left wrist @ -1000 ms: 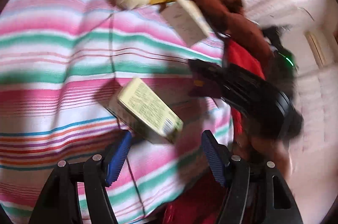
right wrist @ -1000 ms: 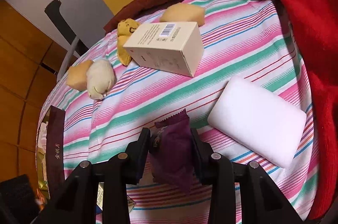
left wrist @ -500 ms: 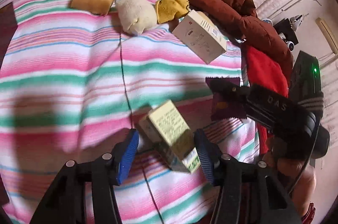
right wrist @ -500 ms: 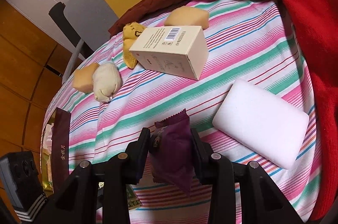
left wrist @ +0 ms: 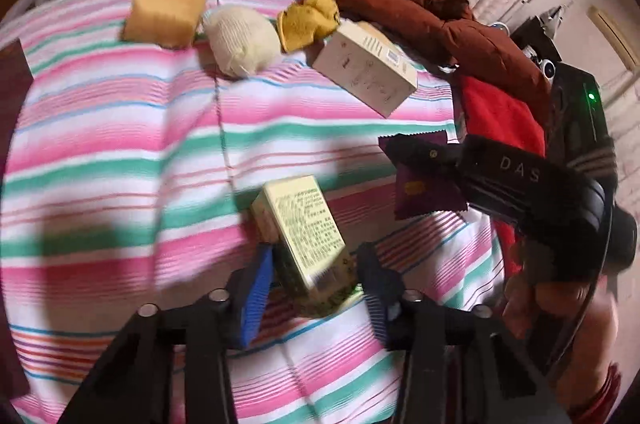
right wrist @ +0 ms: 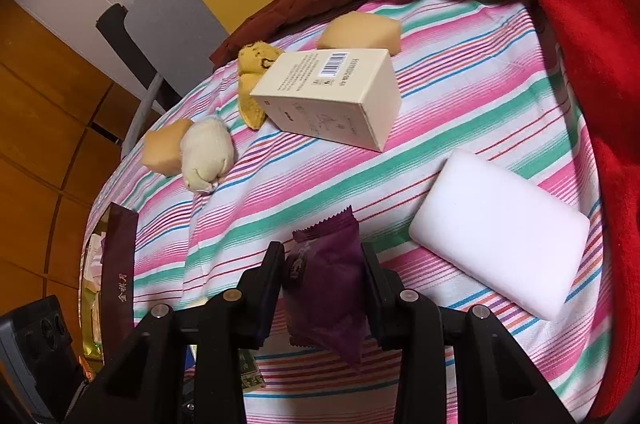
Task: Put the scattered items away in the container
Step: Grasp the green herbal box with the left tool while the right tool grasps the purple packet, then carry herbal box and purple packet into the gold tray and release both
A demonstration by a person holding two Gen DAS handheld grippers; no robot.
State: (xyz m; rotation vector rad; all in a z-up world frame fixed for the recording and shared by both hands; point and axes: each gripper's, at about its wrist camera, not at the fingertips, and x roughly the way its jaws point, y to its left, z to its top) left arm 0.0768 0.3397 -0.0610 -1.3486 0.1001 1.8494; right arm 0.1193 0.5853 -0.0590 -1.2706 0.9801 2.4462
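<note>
Striped cloth covers the surface, with a brown quilt and a red blanket banked along its edge from 12 to 3 o'clock, limiting room there; the open stripes toward 9 o'clock leave free passage. White pad lies near the blanket edge at 3 o'clock. Cream box rests flat at centre beside the soft toys. The container, apparently the dark-walled box, sits at 8 o'clock. Left tongs are closing around the yellow-green box, one corner tilted up. Right tongs pinch the purple packet, seemingly awaiting transfer.
</note>
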